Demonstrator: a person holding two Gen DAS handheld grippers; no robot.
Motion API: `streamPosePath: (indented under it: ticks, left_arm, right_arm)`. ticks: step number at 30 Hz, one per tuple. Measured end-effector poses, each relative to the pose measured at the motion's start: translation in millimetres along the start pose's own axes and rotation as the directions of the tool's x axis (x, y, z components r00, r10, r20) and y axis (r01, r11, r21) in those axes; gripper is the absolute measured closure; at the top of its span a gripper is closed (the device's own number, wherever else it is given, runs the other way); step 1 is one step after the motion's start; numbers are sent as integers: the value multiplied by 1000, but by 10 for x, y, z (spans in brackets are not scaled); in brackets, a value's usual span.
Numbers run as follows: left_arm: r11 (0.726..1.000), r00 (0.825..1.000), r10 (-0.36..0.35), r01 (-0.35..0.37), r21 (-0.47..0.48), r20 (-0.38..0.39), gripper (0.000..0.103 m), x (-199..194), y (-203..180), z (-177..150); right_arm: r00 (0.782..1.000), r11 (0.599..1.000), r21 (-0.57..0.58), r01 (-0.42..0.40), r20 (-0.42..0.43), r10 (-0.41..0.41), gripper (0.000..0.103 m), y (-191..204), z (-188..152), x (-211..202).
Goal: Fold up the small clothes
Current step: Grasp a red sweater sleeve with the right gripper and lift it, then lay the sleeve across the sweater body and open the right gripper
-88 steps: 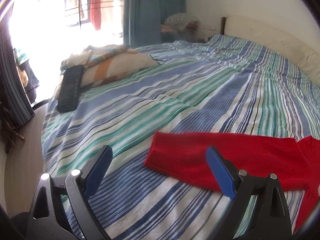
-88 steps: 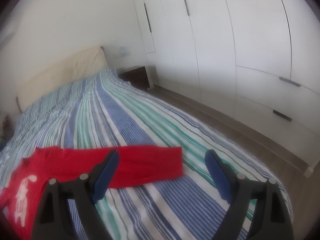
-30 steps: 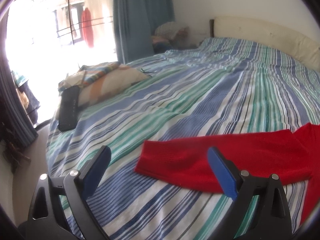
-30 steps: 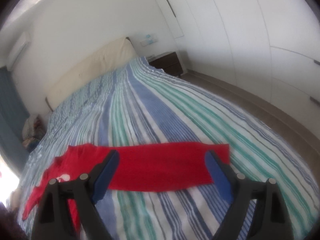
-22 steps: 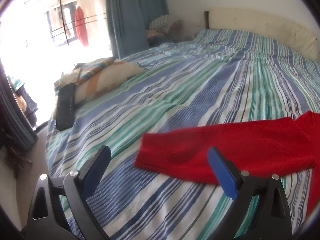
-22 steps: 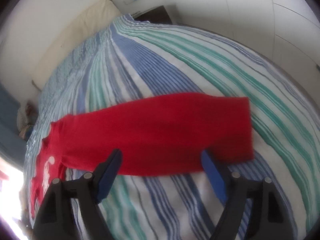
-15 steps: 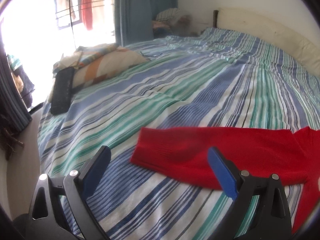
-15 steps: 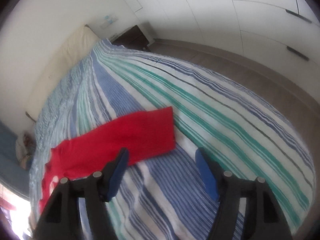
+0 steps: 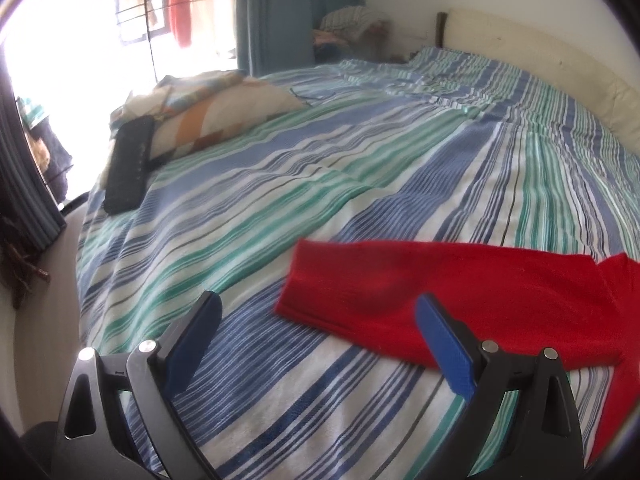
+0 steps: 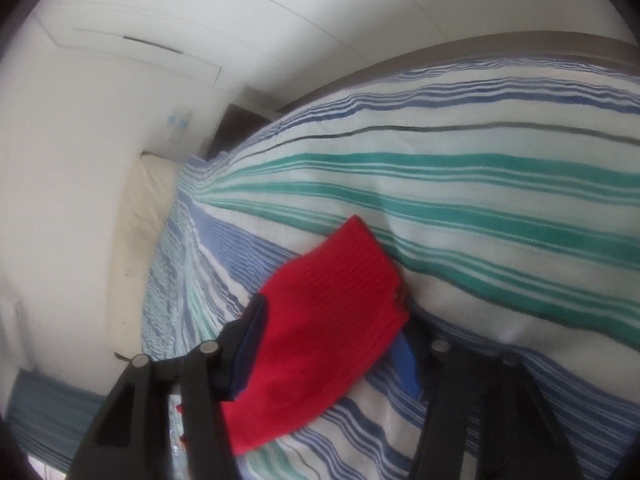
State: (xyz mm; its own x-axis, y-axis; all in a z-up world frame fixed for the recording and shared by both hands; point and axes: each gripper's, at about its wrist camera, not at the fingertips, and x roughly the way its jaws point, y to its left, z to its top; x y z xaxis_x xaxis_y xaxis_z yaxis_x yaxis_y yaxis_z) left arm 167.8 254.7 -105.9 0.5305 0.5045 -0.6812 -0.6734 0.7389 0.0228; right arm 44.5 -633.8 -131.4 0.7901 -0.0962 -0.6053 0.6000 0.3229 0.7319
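Sleeve (image 10: 332, 316) is sitting between my right fingers (image 10: 256, 344), which have just been closing on it; left fingers (image 9: 200, 332) are hanging wide open, empty. Next I'm folding it inward, I think.

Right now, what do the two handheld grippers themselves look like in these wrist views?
Both match: the left gripper and the right gripper each have two black plastic fingers with triangular cut-outs, silver round pins at the joints, and flat blue pads on the inner faces. No cables, markings, hands or sleeves show.
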Motion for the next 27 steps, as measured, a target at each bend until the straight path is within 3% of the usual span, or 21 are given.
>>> streamPosePath:
  ticks: [1, 4, 8, 11, 14, 17, 20, 21, 23, 24, 25, 26, 27]
  left_arm:
    - [1000, 1000, -3, 3, -7, -4, 5, 4, 12, 5]
    - [999, 1000, -17, 17, -31, -9, 5, -4, 44, 24]
    - [997, 999, -50, 49, -53, -14, 5, -7, 27, 63]
    - [998, 999, -51, 50, -37, -14, 5, -4, -32, 64]
    - [999, 999, -43, 43, -12, -10, 5, -2, -77, 52]
    - [999, 999, -41, 41, -1, -7, 5, -6, -85, 60]
    - [999, 999, -41, 41, -1, -12, 5, 10, -66, 61]
    - [999, 999, -41, 41, 0, -18, 5, 24, -63, 59]
    - [999, 999, -41, 41, -3, -31, 5, 46, -50, 53]
    - [999, 998, -43, 43, -6, -35, 5, 49, -40, 53]
    - [999, 998, -48, 47, -9, -37, 5, 46, -28, 56]
    - [999, 998, -52, 51, -13, -35, 5, 38, -14, 60]
    - [998, 998, -56, 55, -17, -34, 5, 29, -3, 66]
  right_arm:
    - [999, 999, -37, 31, -31, -32, 99, 46, -5, 55]
    - [998, 994, -91, 59, 9, -58, 99, 211, -41, -67]
    - [997, 941, -338, -9, 73, 36, 99, 1066, -179, -402]
    - [987, 848, -514, -127, 24, 162, 99, 1950, -460, -563]
    - [959, 731, -627, -267, -99, 266, 99, 2775, -931, -570]
    - [932, 626, -693, -358, -227, 282, 99, 3378, -1525, -409]
    - [913, 543, -734, -408, -330, 239, 99, 3669, -2203, -130]
    - [897, 519, -733, -440, -382, 221, 96, 3676, -2431, -23]
    - [813, 514, -657, -551, -562, 152, 81, 3654, -2810, 347]
    - [768, 542, -605, -583, -627, 127, 58, 3578, -2943, 517]
    - [724, 565, -547, -617, -677, 135, 41, 3502, -3031, 610]
    - [689, 578, -499, -646, -707, 160, 39, 3370, -3075, 663]
    - [674, 588, -471, -658, -716, 181, 39, 3306, -3085, 693]
